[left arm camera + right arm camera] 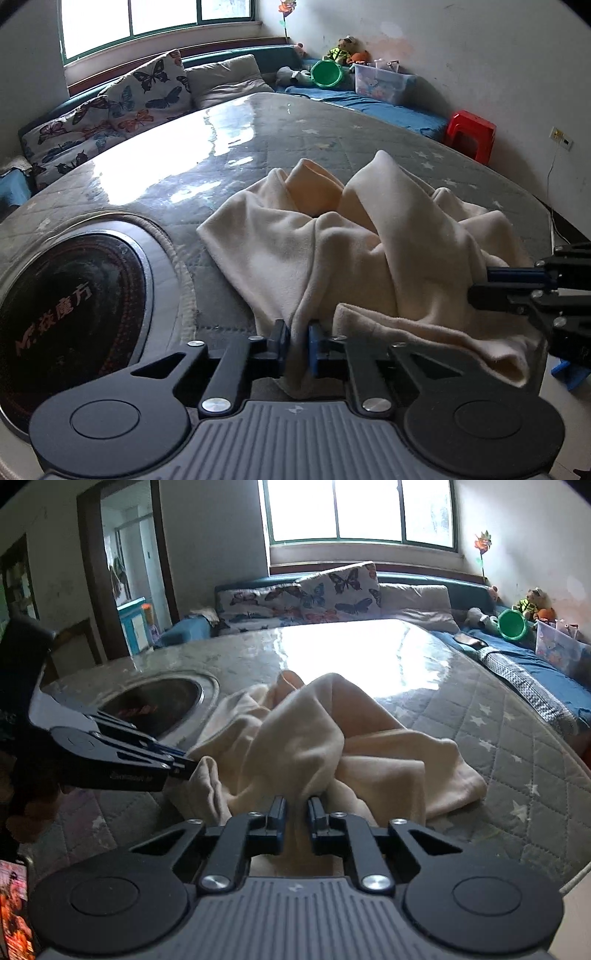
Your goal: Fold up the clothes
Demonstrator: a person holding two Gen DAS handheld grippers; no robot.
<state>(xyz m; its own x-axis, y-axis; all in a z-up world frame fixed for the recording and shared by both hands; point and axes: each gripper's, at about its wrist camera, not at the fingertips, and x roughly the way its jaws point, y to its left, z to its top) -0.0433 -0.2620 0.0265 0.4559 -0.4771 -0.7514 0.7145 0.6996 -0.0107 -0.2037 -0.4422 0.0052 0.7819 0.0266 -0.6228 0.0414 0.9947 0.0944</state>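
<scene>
Cloth (332, 251) sits pinched in left tool (298, 343) and right tool (297, 818).

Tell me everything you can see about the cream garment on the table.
The cream garment looks like soft fleece, bunched in rumpled folds with raised peaks, not yet folded. It lies on the grey quilted table cover, beside the round black cooktop. The left gripper and the right gripper are each shut on a pinch of its near edge.
</scene>
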